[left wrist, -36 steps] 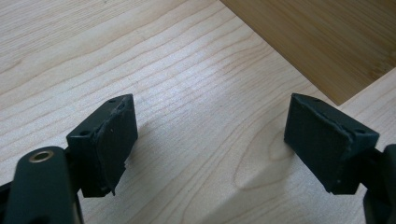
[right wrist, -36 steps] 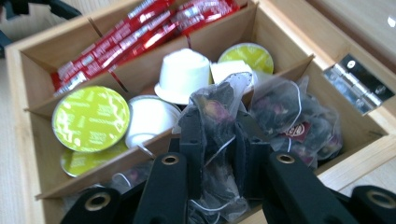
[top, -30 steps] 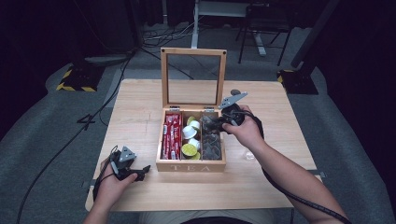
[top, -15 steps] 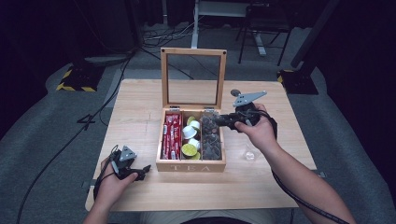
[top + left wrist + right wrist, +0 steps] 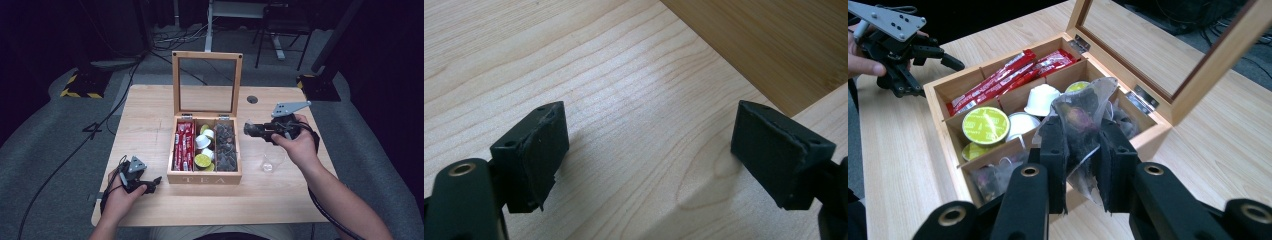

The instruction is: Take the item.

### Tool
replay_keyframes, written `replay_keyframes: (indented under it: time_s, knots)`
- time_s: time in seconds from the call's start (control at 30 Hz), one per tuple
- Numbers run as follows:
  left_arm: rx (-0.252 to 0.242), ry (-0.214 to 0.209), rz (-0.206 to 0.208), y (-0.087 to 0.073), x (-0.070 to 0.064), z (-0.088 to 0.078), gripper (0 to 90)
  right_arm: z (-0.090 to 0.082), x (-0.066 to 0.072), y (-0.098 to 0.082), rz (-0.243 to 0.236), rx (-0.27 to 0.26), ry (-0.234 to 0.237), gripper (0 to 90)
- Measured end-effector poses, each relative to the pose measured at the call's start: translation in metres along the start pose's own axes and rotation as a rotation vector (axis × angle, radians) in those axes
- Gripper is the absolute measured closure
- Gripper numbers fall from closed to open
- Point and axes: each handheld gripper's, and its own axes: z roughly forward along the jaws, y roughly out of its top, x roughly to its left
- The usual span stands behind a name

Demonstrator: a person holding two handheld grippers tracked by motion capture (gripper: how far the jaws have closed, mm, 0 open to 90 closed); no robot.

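Lifted out of the box since the earlier frame, the tea bag point(image 5: 1083, 120) now hangs clear of the right-hand compartment, pinched between the closed jaws of the right gripper point(image 5: 255, 129), which has travelled to the right and upward, from over the box to beyond its right edge. In the right gripper view the mesh pyramid, with dark leaves and a pinkish bud inside, sits squeezed between the 2 black pads, above the box's near corner. The right hand point(image 5: 295, 142) holds the tool roughly level, jaws pointing left toward the wooden tea box point(image 5: 205, 177), forearm angled in from the lower right. A small clear glass point(image 5: 269, 162) stands on the table point(image 5: 150, 115) just below that hand. The left gripper point(image 5: 152, 184) rests low at the box's front-left corner, unmoved, its jaws spread wide over bare wood with nothing between them.
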Motion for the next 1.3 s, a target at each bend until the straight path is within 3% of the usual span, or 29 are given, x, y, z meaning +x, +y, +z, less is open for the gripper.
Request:
replay_keyframes:
  time_s: [0.33, 0.67, 0.77, 1.03, 1.3]
  knots:
    - [-0.001, -0.001, -0.002, 0.000, 0.000, 0.000, 15.9, -0.028, 0.007, -0.016, -0.005, -0.013, -0.029, 75.8]
    - [0.000, 0.000, -0.001, 0.000, 0.000, 0.000, 15.8, -0.044, 0.007, -0.041, 0.031, 0.001, -0.068, 75.7]
    - [0.000, 0.000, -0.001, 0.000, 0.000, 0.000, 15.8, -0.049, 0.009, -0.050, 0.033, -0.009, -0.104, 75.8]
    - [0.001, -0.002, 0.001, 0.000, 0.000, 0.000, 15.6, -0.050, 0.009, -0.071, 0.076, -0.027, -0.128, 75.7]
    - [0.001, -0.002, 0.001, 0.000, 0.000, 0.000, 15.6, -0.045, 0.001, -0.083, 0.111, 0.029, -0.139, 75.2]
